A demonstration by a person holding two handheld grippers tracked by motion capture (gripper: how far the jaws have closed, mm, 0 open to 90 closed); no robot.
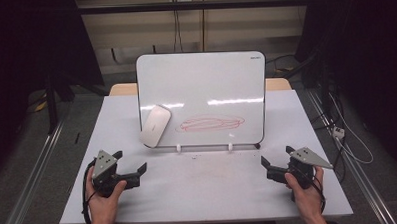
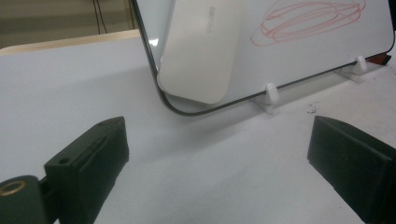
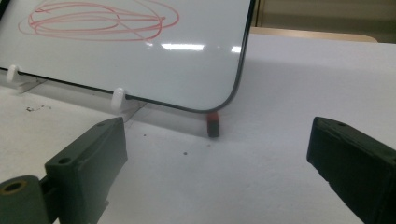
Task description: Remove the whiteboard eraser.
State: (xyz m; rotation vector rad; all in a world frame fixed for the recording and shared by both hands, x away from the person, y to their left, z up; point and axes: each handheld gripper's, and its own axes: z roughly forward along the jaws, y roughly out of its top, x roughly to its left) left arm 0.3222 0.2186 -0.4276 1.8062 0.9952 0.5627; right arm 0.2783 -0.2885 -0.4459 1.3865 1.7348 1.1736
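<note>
High view: whiteboard (image 1: 200,87) propped upright mid-table, eraser (image 1: 155,125) stuck at its lower left, red scribble (image 1: 210,123) beside it; left gripper (image 1: 134,170) and right gripper (image 1: 275,163) near, jaws apart, empty.
Left gripper view: eraser (image 2: 203,49) ahead, far.
Right gripper view: marker (image 3: 213,124) tucked under whiteboard's right corner.

Lab: dark curtains (image 1: 29,38), alu frame rails (image 1: 33,173), cables (image 1: 347,137).

A flat white rectangular table (image 1: 204,187) carries a white glossy whiteboard with a dark rim (image 1: 210,81), which stands tilted back on two small white plastic clips (image 2: 271,93). A small red and black marker end (image 3: 213,124) lies just behind its corner. Some dark crumbs (image 3: 35,108) lie near the clips.
</note>
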